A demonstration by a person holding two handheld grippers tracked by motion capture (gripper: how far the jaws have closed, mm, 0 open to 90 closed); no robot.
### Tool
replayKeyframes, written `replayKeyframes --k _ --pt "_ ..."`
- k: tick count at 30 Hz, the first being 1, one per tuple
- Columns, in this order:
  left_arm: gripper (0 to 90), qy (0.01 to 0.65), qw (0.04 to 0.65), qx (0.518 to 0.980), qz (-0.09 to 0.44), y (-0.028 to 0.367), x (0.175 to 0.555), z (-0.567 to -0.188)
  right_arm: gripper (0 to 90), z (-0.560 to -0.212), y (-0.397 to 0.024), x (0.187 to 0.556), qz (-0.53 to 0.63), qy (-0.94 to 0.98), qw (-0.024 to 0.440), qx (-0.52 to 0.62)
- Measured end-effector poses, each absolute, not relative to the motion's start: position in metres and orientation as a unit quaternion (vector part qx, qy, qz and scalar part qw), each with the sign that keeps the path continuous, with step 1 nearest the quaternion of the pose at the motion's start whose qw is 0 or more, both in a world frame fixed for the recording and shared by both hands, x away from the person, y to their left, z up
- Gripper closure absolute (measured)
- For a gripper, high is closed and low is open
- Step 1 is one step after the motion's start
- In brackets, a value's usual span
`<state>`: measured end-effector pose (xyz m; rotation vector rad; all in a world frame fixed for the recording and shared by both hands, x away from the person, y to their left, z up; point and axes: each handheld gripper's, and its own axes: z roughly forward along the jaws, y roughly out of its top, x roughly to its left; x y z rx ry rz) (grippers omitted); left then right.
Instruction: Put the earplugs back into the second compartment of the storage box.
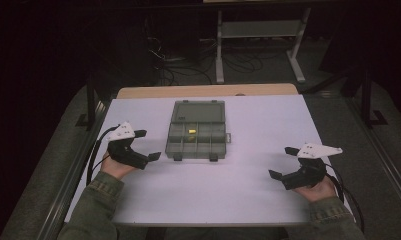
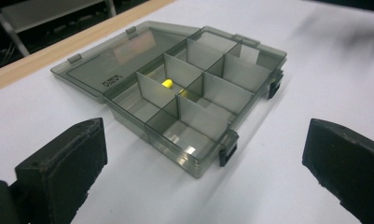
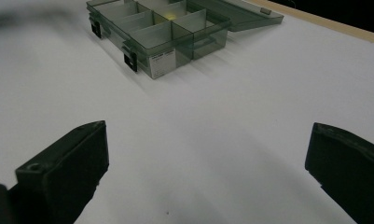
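Currently the left gripper rests at the left of the high view, jaws spread wide and holding nothing, near the box's left wall. At the frame's centre sits the smoky compartment box on the white desk, lid laid flat behind it, a small yellow piece in a middle back compartment. At lower right the right gripper waits well apart, jaws wide too. Likely risks: wide jaws may catch the thin dividers or push the light box across the desk. Embossed lid lettering and a white end label are too small to read.
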<state>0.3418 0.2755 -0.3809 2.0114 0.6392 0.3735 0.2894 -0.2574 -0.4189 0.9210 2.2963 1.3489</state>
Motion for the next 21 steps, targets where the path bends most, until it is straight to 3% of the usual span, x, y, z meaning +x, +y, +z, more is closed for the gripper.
replayKeyframes --k 21 --pt "0.0 0.305 0.540 0.758 0.200 0.322 0.298 -0.394 0.0 -0.419 -0.259 0.289 0.476 0.802 0.163 0.322"
